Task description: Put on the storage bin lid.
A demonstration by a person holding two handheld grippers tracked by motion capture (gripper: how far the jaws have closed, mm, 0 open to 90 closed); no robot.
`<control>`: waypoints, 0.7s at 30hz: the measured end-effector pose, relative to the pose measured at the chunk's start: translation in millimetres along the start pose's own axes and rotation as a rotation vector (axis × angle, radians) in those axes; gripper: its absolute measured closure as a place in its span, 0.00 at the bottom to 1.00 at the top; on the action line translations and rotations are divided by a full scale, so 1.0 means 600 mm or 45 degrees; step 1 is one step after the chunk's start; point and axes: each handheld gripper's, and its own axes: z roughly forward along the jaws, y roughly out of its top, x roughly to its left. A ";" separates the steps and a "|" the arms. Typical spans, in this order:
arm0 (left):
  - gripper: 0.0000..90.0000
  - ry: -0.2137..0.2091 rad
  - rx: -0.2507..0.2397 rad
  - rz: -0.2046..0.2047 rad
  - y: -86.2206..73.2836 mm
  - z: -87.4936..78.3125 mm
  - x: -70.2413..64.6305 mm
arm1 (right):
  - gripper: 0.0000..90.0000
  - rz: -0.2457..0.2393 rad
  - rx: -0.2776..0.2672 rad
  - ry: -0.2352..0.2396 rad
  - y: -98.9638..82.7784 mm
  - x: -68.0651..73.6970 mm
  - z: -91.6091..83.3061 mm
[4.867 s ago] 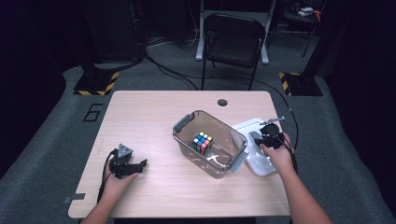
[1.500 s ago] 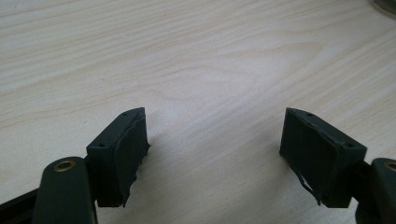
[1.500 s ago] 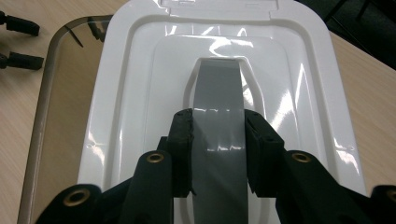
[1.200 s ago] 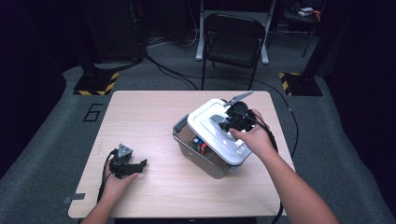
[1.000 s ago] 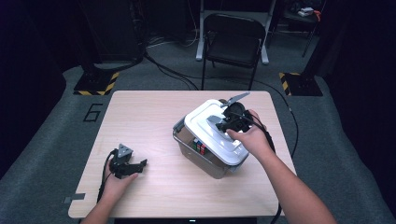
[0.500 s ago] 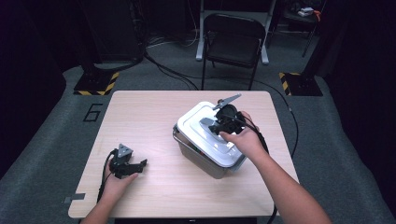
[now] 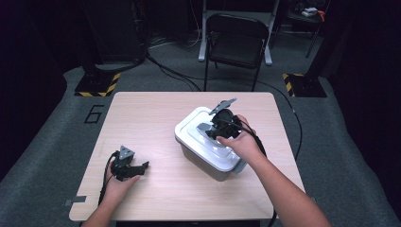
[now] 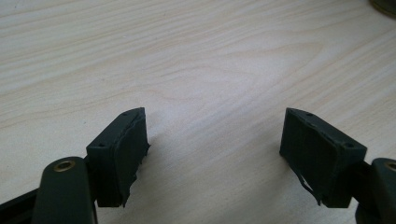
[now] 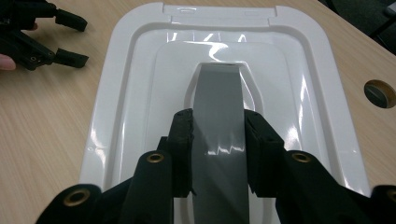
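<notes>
1. Since the earliest frame, the white lid (image 7: 208, 137) has gone from lying on the worktop (image 7: 156, 123) at the right of the open box to sitting on top of the box (image 7: 210, 165), and the coloured cube seen inside then is now covered.
2. Over the last second the right gripper (image 7: 213, 130) has slid a little toward the left of the high view, with the lid under it.
3. Right fingers (image 9: 183, 140) are closed on the grey handle (image 9: 218, 116) that runs down the middle of the lid; one pad presses each long side of it, as tight as they go.
4. Seen from the right gripper view, the lid is glossy white with a raised inner panel, and the handle sits in a recess along its centre.
5. From above, the box stands right of the worktop's middle, turned at an angle to the edges, with the lid across its whole top.
6. Whether the lid is pressed fully home on the rim I cannot tell.
7. Resting on the worktop near the front left corner, the left gripper (image 7: 128, 165) is well apart from the box and has not shifted.
8. Left fingers (image 8: 122, 149) stand wide open with only bare wood between them.
9. Near the far edge of the worktop, beyond the box, is a round dark hole (image 9: 379, 93).
10. Behind the worktop stands a folding chair (image 7: 236, 45) on the grey floor.
</notes>
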 end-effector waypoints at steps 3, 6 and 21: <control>0.25 0.000 0.000 0.000 0.000 0.000 0.000 | 0.74 -0.003 0.001 -0.006 0.000 0.003 0.003; 0.25 0.000 0.000 0.000 0.000 0.000 0.000 | 0.74 -0.002 0.006 -0.008 -0.001 0.000 0.004; 0.25 0.000 0.000 -0.001 0.000 0.000 0.000 | 0.74 0.044 0.007 0.024 -0.013 0.001 0.008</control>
